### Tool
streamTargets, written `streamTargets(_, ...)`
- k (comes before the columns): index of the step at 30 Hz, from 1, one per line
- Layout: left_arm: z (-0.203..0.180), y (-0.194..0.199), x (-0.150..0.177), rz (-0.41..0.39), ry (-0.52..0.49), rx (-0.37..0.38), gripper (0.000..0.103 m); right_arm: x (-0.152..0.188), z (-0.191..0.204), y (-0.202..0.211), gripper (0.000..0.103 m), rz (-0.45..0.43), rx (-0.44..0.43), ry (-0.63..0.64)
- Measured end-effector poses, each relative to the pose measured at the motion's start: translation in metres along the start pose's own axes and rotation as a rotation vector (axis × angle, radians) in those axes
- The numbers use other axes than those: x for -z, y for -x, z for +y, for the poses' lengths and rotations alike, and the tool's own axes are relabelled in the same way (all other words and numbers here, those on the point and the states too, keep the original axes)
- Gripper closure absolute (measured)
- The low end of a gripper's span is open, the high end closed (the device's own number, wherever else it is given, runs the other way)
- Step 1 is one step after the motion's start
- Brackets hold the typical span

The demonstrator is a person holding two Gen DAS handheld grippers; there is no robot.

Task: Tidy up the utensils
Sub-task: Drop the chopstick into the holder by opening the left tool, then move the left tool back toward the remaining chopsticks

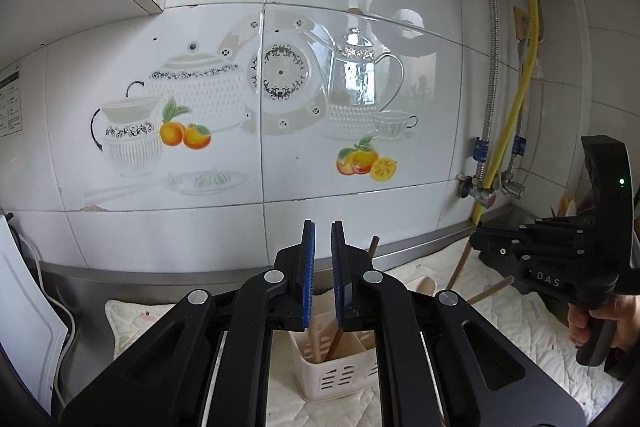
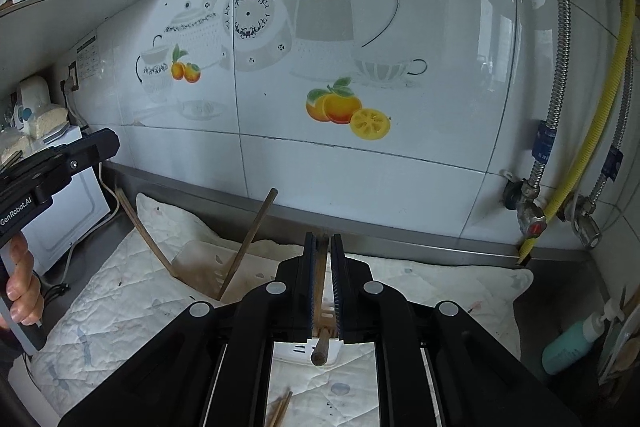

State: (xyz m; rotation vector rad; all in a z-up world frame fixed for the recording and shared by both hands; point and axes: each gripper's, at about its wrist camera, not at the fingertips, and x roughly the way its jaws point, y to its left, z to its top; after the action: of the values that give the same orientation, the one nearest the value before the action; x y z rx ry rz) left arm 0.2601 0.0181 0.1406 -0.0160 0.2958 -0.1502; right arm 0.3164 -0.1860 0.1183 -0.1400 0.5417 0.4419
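Utensils going into the slotted white plastic holder (image 1: 324,371) on the quilted desk (image 2: 120,307).
Right tongs (image 2: 322,283) pinch a round wooden handle (image 2: 320,343) above it; left tongs (image 1: 322,275) pressed nearly together, empty.

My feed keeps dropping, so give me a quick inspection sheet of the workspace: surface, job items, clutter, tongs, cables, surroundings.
Surface: white quilted cloth over a steel counter.
Job's things: white slotted plastic utensil caddy holding wooden utensils; brown wooden stick; loose wooden chopsticks on the cloth.
Clutter: teal pump bottle at the right.
Tongs: left tongs shut, empty, above the caddy; right tongs shut on the wooden stick.
Cables: white cord at the left.
Surroundings: white tiled wall with teapot and fruit print; yellow gas hose; white appliance.
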Motion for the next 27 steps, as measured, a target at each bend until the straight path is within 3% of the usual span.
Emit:
streamTargets(3, -0.002, 0.007, -0.001, -0.002, -0.003, 0.008, 0.091, 0.002, 0.001, 0.014, 0.085, -0.022, 0.011, 0.007)
streamTargets(7, -0.005, 0.027, 0.0, -0.023, -0.013, -0.003, 0.079, 0.011, 0.002, 0.044, 0.085, -0.061, 0.015, 0.001)
streamTargets(13, -0.011, 0.068, 0.019, -0.016, 0.009, -0.006, 0.073, 0.046, 0.012, 0.092, 0.08, -0.084, 0.014, 0.013)
streamTargets(20, -0.034, 0.116, 0.082, 0.049, 0.004, 0.007, 0.066, 0.113, 0.028, 0.137, 0.077, -0.088, -0.007, -0.004)
streamTargets(27, -0.065, 0.155, 0.161, 0.125, -0.026, 0.017, 0.062, 0.184, 0.042, 0.157, 0.074, -0.057, 0.021, -0.026)
